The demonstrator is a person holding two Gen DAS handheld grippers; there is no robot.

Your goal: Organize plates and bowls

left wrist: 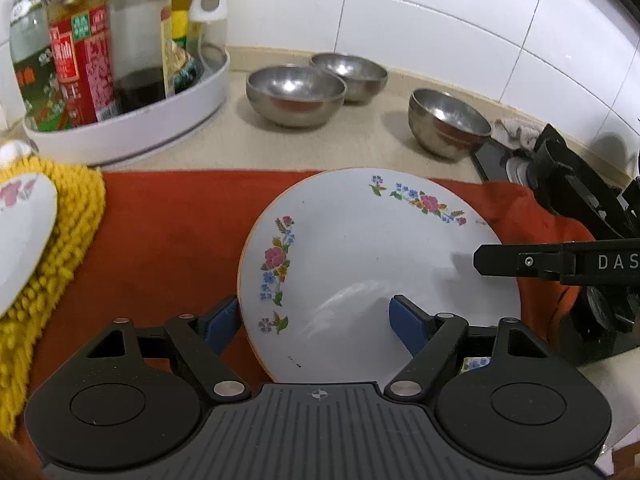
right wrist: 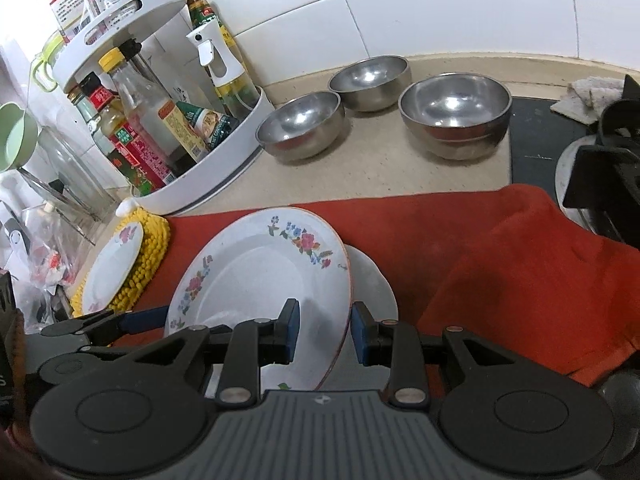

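A white flowered plate [right wrist: 260, 276] is held tilted above a red cloth [right wrist: 480, 264], its right rim gripped between the blue pads of the right tongs [right wrist: 325, 330], which are nearly closed on it. The same plate's left rim is straddled by the left tongs [left wrist: 316, 320], which stand wide apart, one pad [left wrist: 222, 322] outside the rim and the other [left wrist: 406, 324] over the plate's face; whether the pads press on it cannot be told. A second white plate [right wrist: 376, 280] is partly seen just behind the held one, beyond the right tongs. To the left of both tongs, another flowered plate [right wrist: 112, 268] lies on a yellow mat [right wrist: 150, 256]. Farther ahead of the tongs, three steel bowls [right wrist: 300, 126] stand apart on the desk [right wrist: 372, 160]. Ahead and to the left, bottles are kept in a white round rack [right wrist: 224, 168].
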